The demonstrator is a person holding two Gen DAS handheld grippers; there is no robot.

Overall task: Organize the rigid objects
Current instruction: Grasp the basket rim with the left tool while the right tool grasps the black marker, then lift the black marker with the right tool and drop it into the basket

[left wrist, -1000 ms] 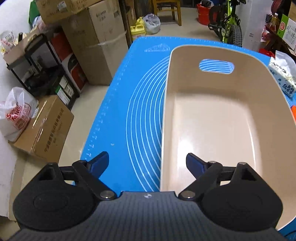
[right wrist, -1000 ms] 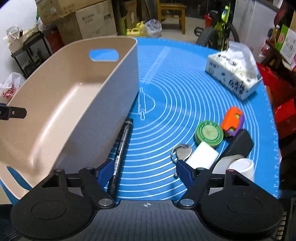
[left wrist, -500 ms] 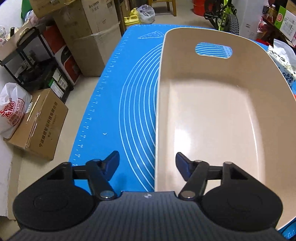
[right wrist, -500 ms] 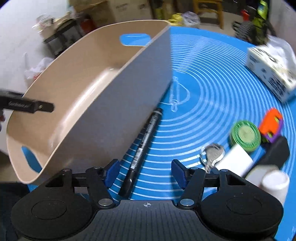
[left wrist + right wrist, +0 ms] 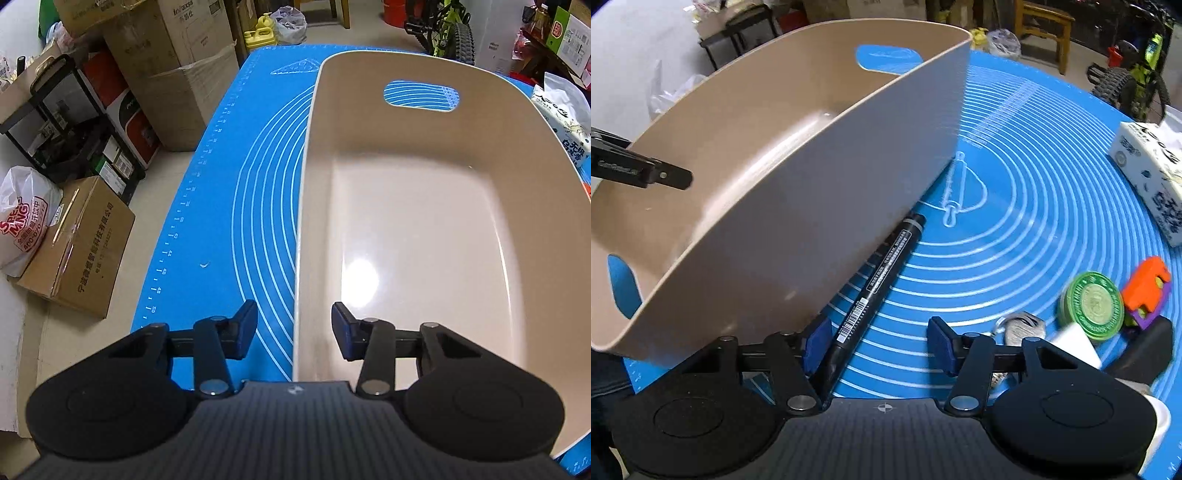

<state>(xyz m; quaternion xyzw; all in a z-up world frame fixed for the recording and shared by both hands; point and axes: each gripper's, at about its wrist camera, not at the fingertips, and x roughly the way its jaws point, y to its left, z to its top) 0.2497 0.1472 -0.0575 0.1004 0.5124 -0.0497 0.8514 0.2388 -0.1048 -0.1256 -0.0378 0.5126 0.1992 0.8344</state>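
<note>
Left gripper [image 5: 294, 330], closing, straddles the bin [image 5: 424, 229] wall at lower centre without pinching yet, while right gripper [image 5: 877, 341], closing, brackets the marker [image 5: 875, 288], ungrasped

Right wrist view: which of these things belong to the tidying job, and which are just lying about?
Job: beige bin; black marker between the closing right gripper pads, untouched; green tin; orange toy; keys; left gripper closing astride the bin's wall.

Lying about: blue mat; tissue pack; chair; bicycle.
</note>
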